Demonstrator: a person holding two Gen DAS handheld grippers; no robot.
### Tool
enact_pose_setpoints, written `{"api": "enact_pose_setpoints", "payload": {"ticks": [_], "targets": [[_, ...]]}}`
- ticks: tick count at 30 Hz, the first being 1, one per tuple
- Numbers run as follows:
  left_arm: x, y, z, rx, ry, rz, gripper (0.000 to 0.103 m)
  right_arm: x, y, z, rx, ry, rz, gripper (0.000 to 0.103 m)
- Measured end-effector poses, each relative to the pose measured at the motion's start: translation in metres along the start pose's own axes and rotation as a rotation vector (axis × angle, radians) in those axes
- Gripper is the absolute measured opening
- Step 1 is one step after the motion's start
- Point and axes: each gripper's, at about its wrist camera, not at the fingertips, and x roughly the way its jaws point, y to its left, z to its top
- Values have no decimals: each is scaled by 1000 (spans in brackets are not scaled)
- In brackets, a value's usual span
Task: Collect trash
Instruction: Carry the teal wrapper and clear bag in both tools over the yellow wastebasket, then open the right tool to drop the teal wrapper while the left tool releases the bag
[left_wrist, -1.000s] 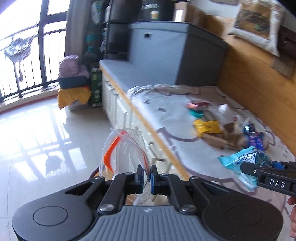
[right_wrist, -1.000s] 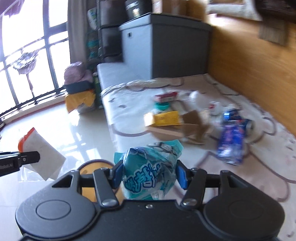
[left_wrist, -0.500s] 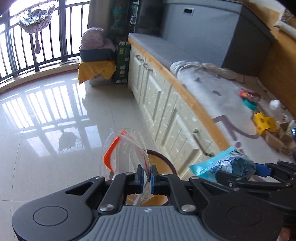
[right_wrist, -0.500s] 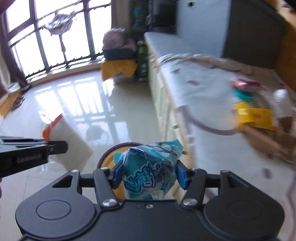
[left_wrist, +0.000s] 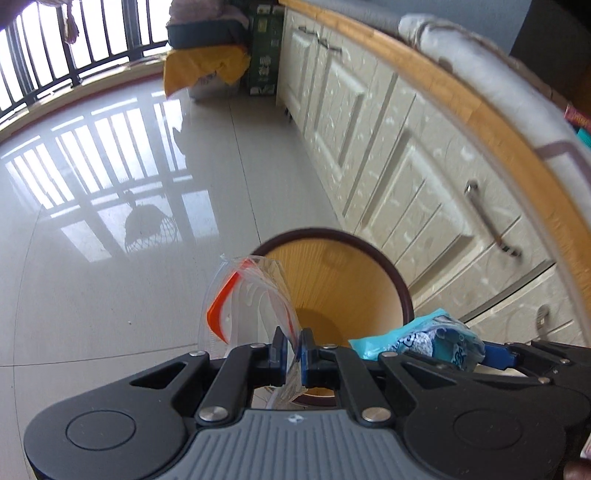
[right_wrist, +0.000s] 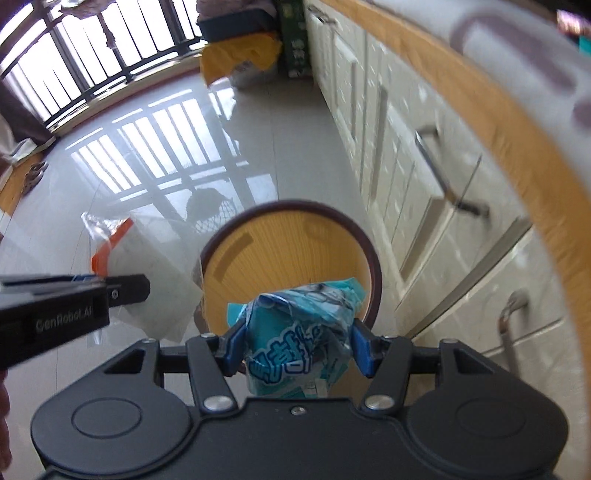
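My left gripper (left_wrist: 292, 350) is shut on a clear plastic bag with an orange strip (left_wrist: 243, 306), held just above the near left rim of a round orange bin with a dark rim (left_wrist: 391, 280). My right gripper (right_wrist: 297, 347) is shut on a crumpled blue snack wrapper (right_wrist: 299, 332), held over the near edge of the same bin (right_wrist: 236, 243). The wrapper also shows in the left wrist view (left_wrist: 421, 339), and the clear bag in the right wrist view (right_wrist: 147, 266), left of the bin.
The bin stands on a glossy tiled floor (left_wrist: 110, 221) beside cream cabinet drawers with metal handles (left_wrist: 487, 221). A wooden-edged bench with a white mat (left_wrist: 491, 92) runs above them. Boxes and a yellow cloth (left_wrist: 207, 70) sit by the balcony railing.
Both grippers have swung away from the bench and tipped downward over the bin, still holding the bag and the wrapper. The bin now fills the middle of both views.
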Motion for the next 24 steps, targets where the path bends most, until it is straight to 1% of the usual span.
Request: {"api": "enact_pose_setpoints", "payload": {"ticks": [3,7,12,14,17,24], "targets": [[23,-4,-4,30,31,-3,6,23,-10,-3,75,24,11,58],[49,-5,-6,56,65,-10,6,48,-22,-6,141,49,14,58],[75,-3,-2,77,90,-6,7,68,-33,3,176,52,10,59],[83,-3,1,94,95,1,7,75,-34,11,185,53,20,59],[94,-4,6,126,98,8,7,86,-33,19,182,56,1,59],[110,-15,11,190,122,0,7,106,-44,28,272,72,41,59]]}}
